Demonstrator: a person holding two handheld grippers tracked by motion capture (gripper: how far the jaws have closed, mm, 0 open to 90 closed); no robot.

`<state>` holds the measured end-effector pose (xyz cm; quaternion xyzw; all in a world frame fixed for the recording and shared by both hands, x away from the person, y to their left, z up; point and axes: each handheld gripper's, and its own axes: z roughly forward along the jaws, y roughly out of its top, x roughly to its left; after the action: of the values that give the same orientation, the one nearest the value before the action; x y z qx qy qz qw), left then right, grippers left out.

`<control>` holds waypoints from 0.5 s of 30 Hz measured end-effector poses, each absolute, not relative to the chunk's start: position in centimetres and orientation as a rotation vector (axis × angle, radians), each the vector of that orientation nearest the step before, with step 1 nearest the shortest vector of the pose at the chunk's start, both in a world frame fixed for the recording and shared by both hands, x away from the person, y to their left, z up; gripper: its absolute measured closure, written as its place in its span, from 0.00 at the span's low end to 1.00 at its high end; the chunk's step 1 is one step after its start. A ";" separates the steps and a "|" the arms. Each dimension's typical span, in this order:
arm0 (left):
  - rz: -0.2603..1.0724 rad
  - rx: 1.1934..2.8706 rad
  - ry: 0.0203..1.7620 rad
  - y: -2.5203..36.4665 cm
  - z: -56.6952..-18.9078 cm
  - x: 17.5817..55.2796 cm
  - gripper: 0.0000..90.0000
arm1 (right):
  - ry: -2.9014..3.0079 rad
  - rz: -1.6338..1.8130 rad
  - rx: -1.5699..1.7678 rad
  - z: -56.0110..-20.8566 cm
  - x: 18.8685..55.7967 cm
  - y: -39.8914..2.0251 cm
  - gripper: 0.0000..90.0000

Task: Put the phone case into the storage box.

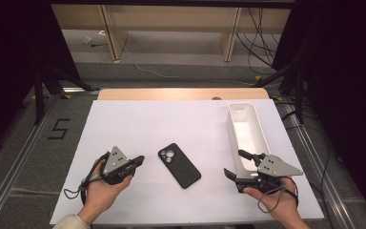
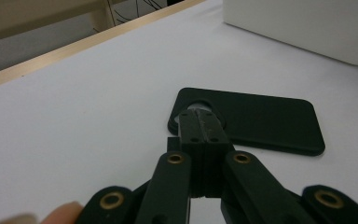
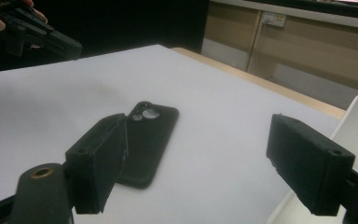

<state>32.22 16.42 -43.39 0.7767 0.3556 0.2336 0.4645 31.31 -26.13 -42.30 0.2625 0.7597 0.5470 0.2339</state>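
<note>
Phone [image 1: 179, 165] in a black case lies face down near the lower centre of the high view, on a white sheet [image 1: 171, 124] that covers the table, its camera end pointing to the upper left. We see the left gripper [image 1: 139, 159] at the lower left, held in a hand [image 1: 100, 191], its jaws pressed together with nothing between them and its tip just left of the phone, a small gap apart. In the left gripper view the closed tip [image 2: 204, 122] sits in front of the phone's camera end [image 2: 247, 120]; we cannot tell whether it touches.

At the lower right the right gripper [image 1: 236, 163], held in the other hand [image 1: 274, 200], points left toward the phone with its jaws apart and empty, well clear of it. In the right gripper view the phone [image 3: 148, 140] lies partly behind the near jaw at the left of the frame. A long white bin [image 1: 246, 133] stands along the right side of the sheet, just beside the right gripper.
</note>
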 end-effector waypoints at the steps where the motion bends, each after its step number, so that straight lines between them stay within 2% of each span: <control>1: 0.567 1.910 0.874 16.2 -43.4 32.2 1.00 | 2.086 1.502 0.721 -42.3 31.3 -26.1 0.24; 15: 0.523 1.944 0.855 15.0 -43.7 32.8 1.00 | 2.080 1.508 0.730 -42.3 31.2 -26.1 0.24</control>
<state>32.77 14.98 -43.70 0.7895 0.3473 0.2124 0.4593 31.24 -26.13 -42.31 0.2657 0.7572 0.5491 0.2333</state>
